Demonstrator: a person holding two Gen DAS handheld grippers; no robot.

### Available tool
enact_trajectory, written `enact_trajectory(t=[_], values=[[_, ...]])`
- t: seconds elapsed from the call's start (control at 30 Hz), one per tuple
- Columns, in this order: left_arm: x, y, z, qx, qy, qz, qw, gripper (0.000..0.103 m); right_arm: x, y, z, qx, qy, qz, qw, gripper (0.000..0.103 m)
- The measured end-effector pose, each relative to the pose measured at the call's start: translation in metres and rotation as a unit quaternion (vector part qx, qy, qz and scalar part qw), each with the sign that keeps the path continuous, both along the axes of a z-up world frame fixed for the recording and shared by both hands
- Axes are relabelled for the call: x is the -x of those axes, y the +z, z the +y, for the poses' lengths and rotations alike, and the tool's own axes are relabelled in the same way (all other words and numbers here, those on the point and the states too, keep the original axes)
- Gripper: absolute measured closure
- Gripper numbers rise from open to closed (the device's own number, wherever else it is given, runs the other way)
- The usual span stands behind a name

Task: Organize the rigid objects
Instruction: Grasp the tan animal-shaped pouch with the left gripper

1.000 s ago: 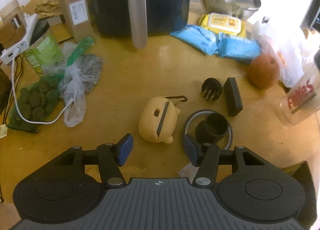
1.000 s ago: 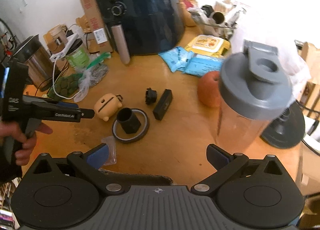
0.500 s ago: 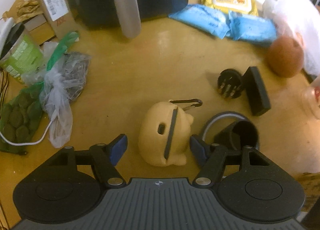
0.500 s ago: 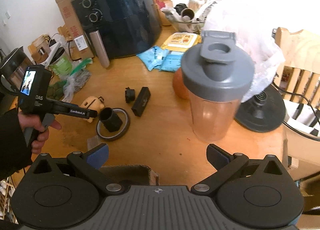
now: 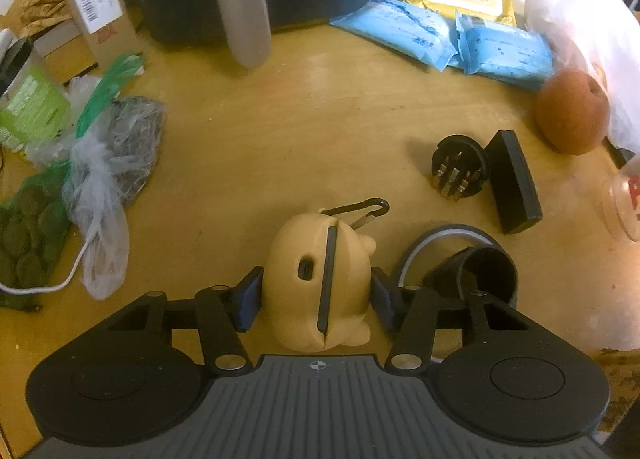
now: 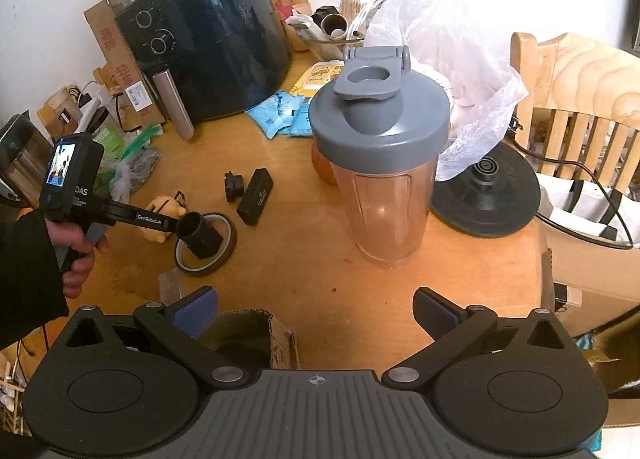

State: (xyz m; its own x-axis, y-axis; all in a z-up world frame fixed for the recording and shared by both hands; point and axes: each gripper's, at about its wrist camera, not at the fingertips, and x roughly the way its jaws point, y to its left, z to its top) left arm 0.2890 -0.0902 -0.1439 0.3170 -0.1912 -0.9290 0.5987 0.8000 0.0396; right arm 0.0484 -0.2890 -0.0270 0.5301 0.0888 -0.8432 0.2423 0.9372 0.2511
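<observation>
A yellow pig-shaped case (image 5: 320, 279) with a black carabiner lies on the wooden table (image 5: 280, 131). My left gripper (image 5: 316, 299) straddles it, jaws closing, and both blue pads touch its sides. In the right wrist view a hand holds that left gripper (image 6: 172, 224) low over the case (image 6: 160, 215). Just right of it a black cylinder (image 5: 476, 275) lies in a tape ring (image 5: 436, 235). Farther back are a black plug adapter (image 5: 458, 169) and a black box (image 5: 514, 187). My right gripper (image 6: 316, 311) hangs open and empty, short of a grey-lidded shaker bottle (image 6: 380, 163).
A black air fryer (image 6: 204, 43) stands at the back with blue packets (image 5: 440, 43) in front. An orange fruit (image 5: 572, 115) sits right, plastic bags (image 5: 112, 151) left. A kettle base (image 6: 484, 195) and wooden chair (image 6: 576, 99) are right. A cardboard box (image 6: 256, 335) lies under my right gripper.
My left gripper came down and forward over the yellow case, then its jaws narrowed onto the case's sides. The right wrist view swung, so the shaker bottle now sits more central.
</observation>
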Motion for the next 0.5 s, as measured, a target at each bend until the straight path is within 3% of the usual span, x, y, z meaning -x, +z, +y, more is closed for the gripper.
enact_trajectory(t=[0.5], values=[[0.049, 0.050, 0.048, 0.070, 0.050, -0.016, 0.9962, 0.049, -0.021, -0.009, 0.020, -0.019, 0.053, 0.002, 0.998, 0.000]])
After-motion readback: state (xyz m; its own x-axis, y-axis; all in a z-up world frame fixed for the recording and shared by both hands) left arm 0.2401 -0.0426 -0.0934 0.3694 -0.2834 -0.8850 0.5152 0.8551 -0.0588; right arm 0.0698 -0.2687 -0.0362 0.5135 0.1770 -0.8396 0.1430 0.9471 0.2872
